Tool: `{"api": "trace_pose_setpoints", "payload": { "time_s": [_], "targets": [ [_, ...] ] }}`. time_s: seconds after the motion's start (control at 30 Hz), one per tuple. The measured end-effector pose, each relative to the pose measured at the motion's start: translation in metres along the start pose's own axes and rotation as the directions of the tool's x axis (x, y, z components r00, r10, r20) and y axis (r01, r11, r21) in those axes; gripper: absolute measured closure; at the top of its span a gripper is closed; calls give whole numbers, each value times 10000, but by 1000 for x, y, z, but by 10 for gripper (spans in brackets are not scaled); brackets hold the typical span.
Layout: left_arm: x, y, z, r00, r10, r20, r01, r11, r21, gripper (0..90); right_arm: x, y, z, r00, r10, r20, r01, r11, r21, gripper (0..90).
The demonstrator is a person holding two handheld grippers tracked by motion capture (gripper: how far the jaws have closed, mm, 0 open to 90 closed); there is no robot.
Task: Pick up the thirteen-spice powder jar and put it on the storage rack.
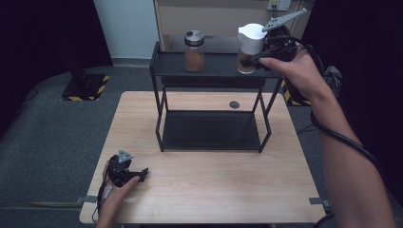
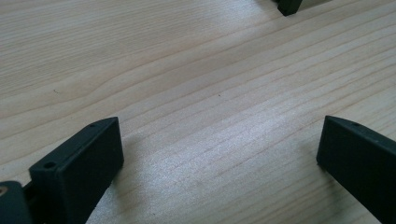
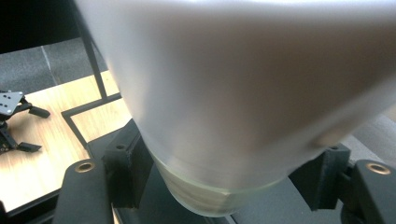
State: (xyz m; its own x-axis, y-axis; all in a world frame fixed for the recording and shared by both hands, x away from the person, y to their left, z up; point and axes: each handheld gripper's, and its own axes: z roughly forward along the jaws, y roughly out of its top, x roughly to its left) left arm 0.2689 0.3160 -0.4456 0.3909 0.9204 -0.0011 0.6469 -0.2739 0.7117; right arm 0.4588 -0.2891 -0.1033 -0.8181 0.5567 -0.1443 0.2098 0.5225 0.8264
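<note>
White-capped jar point(image 1: 250, 47): at the right end of the rack's point(image 1: 209, 66) top shelf, upright, brown filling inside.
Right hand-held gripper point(image 1: 256, 56): jaws clamped on the jar's glass just below the cap.
Left hand-held gripper point(image 1: 138, 175): low on the tabletop point(image 1: 214, 180) at its near left corner, jaws apart, nothing between them.
Second jar point(image 1: 194, 51): metal lid, farther left on the same shelf, well apart from the first.

A clear glass jar with a white plastic cap point(image 1: 250, 42) is showing brown contents at upper right of the high view. Left of it, a clear glass jar with a silver metal lid point(image 1: 194, 51) is holding orange-brown powder. Both are sitting on a black metal rack point(image 1: 159, 71) over a pale wood-grain table point(image 1: 209, 185). A yellow-and-black striped floor base point(image 1: 85, 88) is lying at left.
</note>
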Motion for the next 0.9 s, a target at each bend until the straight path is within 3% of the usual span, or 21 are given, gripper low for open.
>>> {"api": "trace_pose_setpoints", "payload": {
  "time_s": [0.33,0.9],
  "targets": [
    [0,0,0,10000,6,7,-6,10000,4,0,-8,3,11,9999,172,5,-172,9997,144,314],
    [0,0,0,10000,9,7,-9,10000,5,0,-8,13,29,9997,228,-73,-226,9993,307,314]
  ]
}}
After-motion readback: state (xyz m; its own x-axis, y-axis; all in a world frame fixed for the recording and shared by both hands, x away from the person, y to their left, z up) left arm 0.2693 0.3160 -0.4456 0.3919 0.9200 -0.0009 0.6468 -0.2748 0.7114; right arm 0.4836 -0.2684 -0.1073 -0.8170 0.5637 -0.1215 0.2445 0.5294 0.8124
